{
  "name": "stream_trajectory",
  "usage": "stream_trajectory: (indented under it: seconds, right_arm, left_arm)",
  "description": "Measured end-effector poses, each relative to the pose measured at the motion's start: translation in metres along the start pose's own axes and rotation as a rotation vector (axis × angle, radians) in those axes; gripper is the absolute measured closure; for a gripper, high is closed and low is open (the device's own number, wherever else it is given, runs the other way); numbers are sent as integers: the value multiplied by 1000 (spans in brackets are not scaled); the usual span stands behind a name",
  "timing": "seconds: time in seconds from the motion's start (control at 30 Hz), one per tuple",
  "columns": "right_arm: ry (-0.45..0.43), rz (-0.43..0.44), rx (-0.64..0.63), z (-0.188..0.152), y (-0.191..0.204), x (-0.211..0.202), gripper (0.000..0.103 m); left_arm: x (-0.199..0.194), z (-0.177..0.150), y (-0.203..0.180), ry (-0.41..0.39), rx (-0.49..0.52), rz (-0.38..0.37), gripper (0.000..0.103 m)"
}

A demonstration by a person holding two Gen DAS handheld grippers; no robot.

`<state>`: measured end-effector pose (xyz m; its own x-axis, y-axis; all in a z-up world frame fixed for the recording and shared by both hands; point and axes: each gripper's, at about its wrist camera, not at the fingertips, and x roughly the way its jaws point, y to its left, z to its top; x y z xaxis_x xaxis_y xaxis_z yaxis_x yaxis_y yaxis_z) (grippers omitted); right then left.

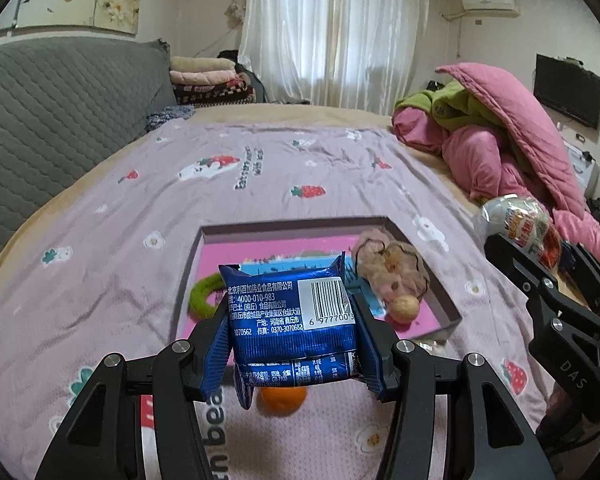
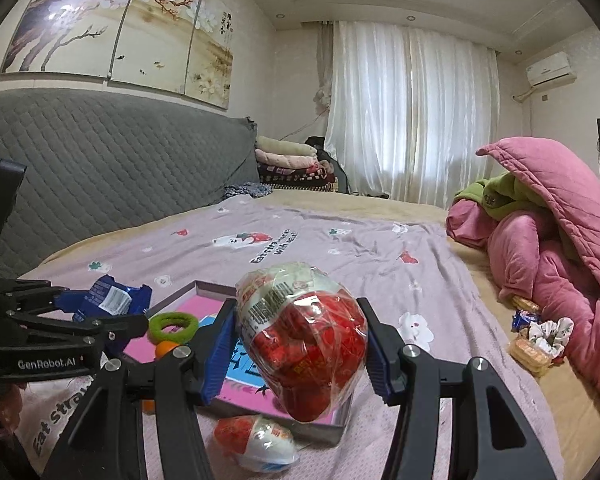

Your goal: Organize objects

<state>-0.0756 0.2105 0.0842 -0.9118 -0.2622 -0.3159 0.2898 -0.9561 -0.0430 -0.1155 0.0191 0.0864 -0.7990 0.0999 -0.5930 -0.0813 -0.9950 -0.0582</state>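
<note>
We logged the left tongs (image 1: 292,344) pinching a blue snack packet (image 1: 288,312) above the pink tray (image 1: 440,280). At three o'clock, the right tongs (image 2: 300,344) clamped a red-and-white wrapped egg (image 2: 304,340); an orange ball (image 1: 283,399) lay on the bed (image 1: 100,240) at six.

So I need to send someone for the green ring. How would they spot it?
On the bed, find the shallow pink-bottomed box. The green ring lies inside near its left wall, left of the fluffy hair tie. It is the only fuzzy green loop there.
</note>
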Motion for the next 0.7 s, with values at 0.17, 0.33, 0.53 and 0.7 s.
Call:
stream_trajectory:
  seconds: [0.17, 0.33, 0.53, 0.7]
  right_arm:
    - [-16, -1, -6, 10, -5, 6, 46]
    - [-22, -10, -4, 17, -11, 13, 46]
    - [-21, -15, -2, 21, -18, 21, 46]
    - [-17, -10, -13, 23, -17, 27, 46]
  left_arm:
    - [-1, 17, 6, -29, -11, 3, 47]
    - [3, 28, 10, -36, -28, -4, 47]
    - [10, 38, 9, -43, -23, -4, 47]
    - [17, 40, 4, -47, -9, -8, 47]
